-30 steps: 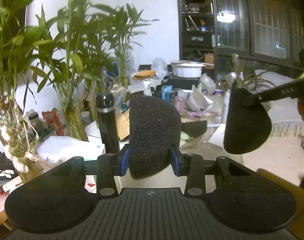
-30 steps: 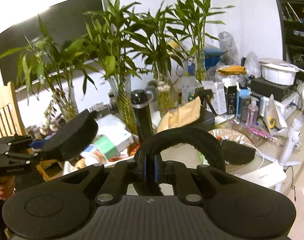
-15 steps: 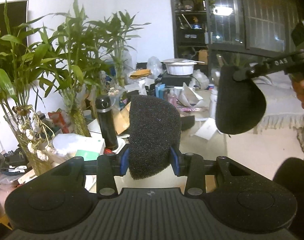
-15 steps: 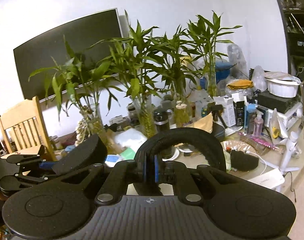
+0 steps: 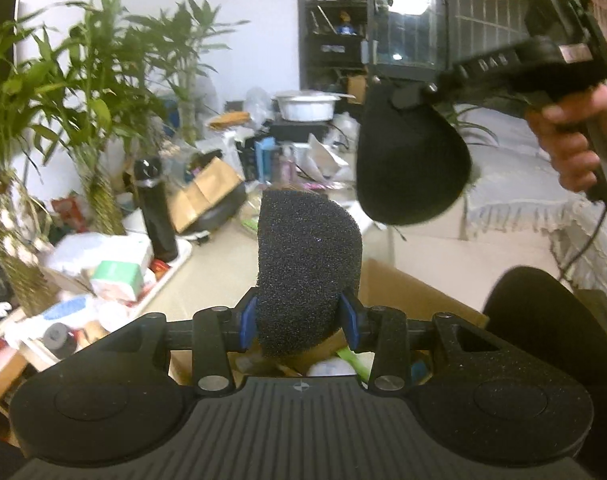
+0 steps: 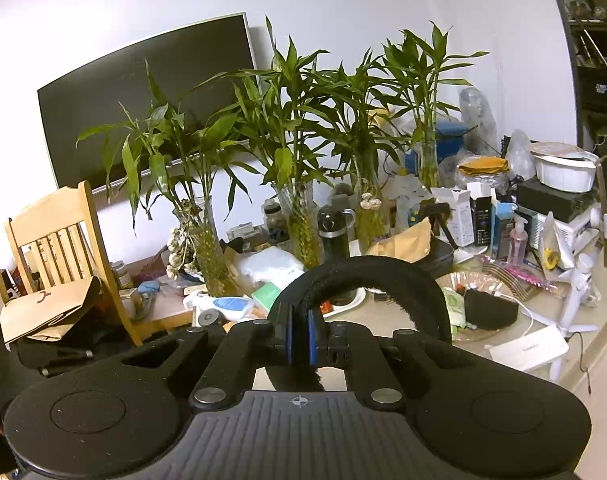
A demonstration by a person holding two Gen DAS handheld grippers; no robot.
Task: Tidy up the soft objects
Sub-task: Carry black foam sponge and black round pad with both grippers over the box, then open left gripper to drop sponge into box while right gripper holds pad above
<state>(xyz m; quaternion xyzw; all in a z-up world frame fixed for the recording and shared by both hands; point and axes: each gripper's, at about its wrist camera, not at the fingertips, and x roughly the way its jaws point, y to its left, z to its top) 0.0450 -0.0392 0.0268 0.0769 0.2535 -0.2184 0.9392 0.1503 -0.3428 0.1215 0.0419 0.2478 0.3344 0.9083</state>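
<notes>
My left gripper (image 5: 299, 322) is shut on a coarse black foam half-dome (image 5: 307, 276), which stands upright between the blue pads. An open cardboard box (image 5: 415, 292) lies just below and beyond it. Up and to the right in the left wrist view, a hand (image 5: 571, 148) holds my right gripper (image 5: 403, 94), which is pinching a smooth black foam dome (image 5: 411, 164). In the right wrist view, the right gripper (image 6: 301, 336) is shut on the thin rim of that dome (image 6: 363, 280), which arches over the fingers. Another black foam piece (image 6: 491, 310) lies on the table.
The table (image 5: 207, 276) is crowded with bamboo plants in glass vases (image 6: 299, 224), a black bottle (image 5: 155, 208), boxes and packets. A wooden chair (image 6: 59, 232) with a paper bag stands at the left. A phone on a white tripod (image 6: 583, 276) stands at the right. A dark rounded object (image 5: 543, 312) sits beside the box.
The left view has swung right and downward, so the cardboard box now shows under the left gripper. The right gripper with its dome looms larger and higher. The left gripper has left the right view.
</notes>
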